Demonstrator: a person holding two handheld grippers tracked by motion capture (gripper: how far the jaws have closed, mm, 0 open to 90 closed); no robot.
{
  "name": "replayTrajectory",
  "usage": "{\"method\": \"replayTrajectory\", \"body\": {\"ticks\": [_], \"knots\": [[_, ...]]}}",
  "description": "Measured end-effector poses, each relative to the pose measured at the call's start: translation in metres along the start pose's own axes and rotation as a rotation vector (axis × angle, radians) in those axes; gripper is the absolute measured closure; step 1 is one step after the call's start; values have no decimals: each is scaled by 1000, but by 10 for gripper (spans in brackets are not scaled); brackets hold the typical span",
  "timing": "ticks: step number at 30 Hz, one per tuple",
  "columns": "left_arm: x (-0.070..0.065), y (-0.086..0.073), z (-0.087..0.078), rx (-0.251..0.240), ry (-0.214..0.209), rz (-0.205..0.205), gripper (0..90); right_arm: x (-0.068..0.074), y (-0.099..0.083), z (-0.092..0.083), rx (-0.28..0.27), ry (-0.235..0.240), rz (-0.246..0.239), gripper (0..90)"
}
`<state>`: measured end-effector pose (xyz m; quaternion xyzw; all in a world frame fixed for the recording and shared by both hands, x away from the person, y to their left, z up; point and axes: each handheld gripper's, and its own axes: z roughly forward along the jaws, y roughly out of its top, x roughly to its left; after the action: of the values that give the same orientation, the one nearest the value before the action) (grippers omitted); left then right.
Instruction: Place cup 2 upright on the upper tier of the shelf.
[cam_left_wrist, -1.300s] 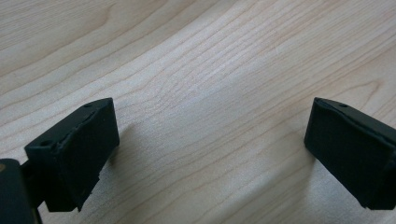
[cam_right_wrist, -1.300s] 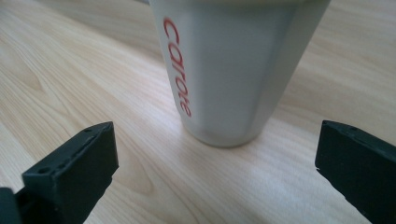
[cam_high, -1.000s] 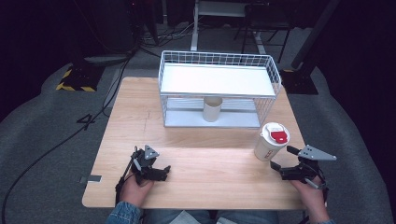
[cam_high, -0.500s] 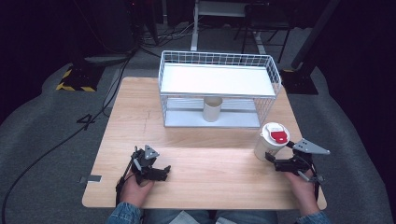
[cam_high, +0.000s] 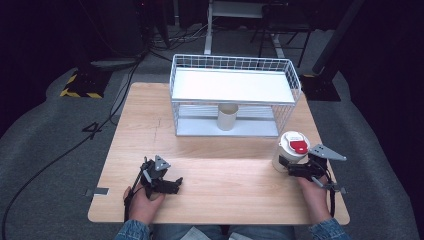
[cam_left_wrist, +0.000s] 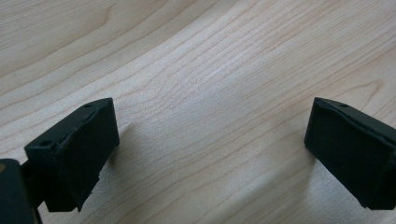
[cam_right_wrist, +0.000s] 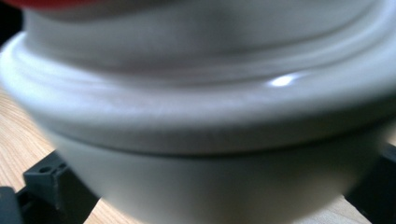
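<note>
The white lidded cup with a red tab on its top (cam_high: 291, 150) stands upright on the light wooden table (cam_high: 225, 185), near its right edge and in front of the right end of the white wire-mesh rack (cam_high: 235, 95). In the right gripper view the cup's rounded lid rim and pale body (cam_right_wrist: 201, 140) loom very close and blurred, with a black jaw showing at each lower corner, one on either side of the body. The right gripper (cam_high: 291, 169) is thus spread around the cup low on its wall; whether the pads already touch it I cannot tell.

The step in hand looks like taking hold of this cup. To do it well, the jaws should close evenly on the body below the lid rim, square to the wall, so the cup is neither tipped nor squeezed out of shape; a thin-walled cup likely dents under a hard pinch, and the lid could pop if gripped there.

Farther off, a small beige cylinder (cam_high: 227, 116) stands on the rack's lower shelf, well apart from the cup. The left gripper (cam_high: 165, 184) rests at the table's front left, its jaws wide apart over bare wood (cam_left_wrist: 210, 93), holding nothing
</note>
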<state>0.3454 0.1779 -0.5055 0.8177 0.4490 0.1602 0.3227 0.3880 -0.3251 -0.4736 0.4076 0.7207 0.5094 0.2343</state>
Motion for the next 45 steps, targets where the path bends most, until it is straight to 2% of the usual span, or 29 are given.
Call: {"method": "replayTrajectory", "body": {"ticks": [7,11,28,38,45], "knots": [[0,0,0,1,1,0,36,0,-4,4,-4,13,9,104],[0,0,0,1,1,-2,36,2,-3,2,-8,-6,-12,120],[0,0,0,1,1,-1,36,5,-3,2,-3,-32,-34,131],[0,0,0,1,0,-1,36,4,-3,1,-6,-26,-33,134],[0,0,0,1,0,0,36,3,-2,-1,-29,-17,-19,135]]}}
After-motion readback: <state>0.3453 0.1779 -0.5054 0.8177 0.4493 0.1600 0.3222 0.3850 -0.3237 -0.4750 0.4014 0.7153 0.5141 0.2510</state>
